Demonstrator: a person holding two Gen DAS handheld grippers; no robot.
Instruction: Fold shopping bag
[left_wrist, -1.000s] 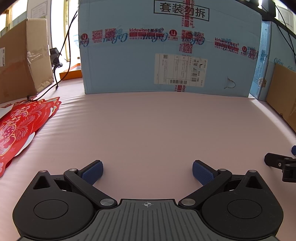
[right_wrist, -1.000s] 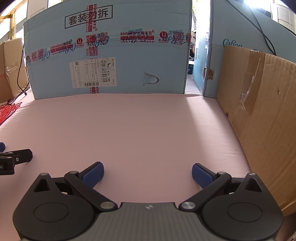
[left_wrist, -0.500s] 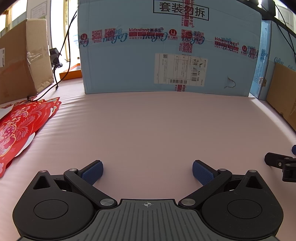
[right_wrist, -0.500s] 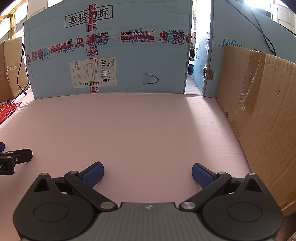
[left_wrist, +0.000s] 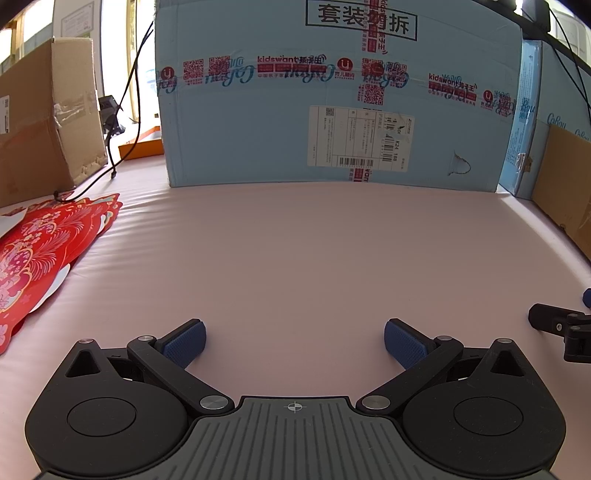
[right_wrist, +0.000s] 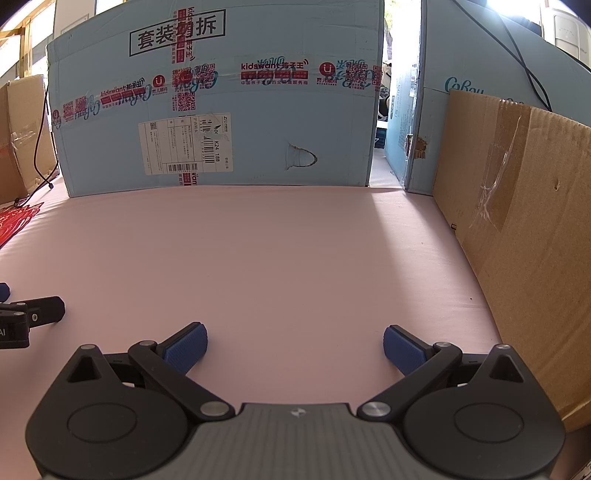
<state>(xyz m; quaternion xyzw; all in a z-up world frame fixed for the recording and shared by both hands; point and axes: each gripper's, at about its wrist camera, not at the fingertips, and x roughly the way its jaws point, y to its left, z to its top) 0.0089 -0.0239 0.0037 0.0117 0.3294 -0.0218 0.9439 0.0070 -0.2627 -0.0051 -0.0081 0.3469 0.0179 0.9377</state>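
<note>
L gripper (left_wrist: 294, 341) wide, empty | R gripper (right_wrist: 294, 343) wide, empty | red bags (left_wrist: 33, 251) flat far L

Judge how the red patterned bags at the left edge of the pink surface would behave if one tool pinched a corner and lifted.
The red bags lie flat and thin on the pink surface, so they would probably droop rather than stay stiff. Several fanned edges show, so neighbours may slide along or lift too. They look light for their size, likely paper or coated; the material cannot be confirmed.
</note>
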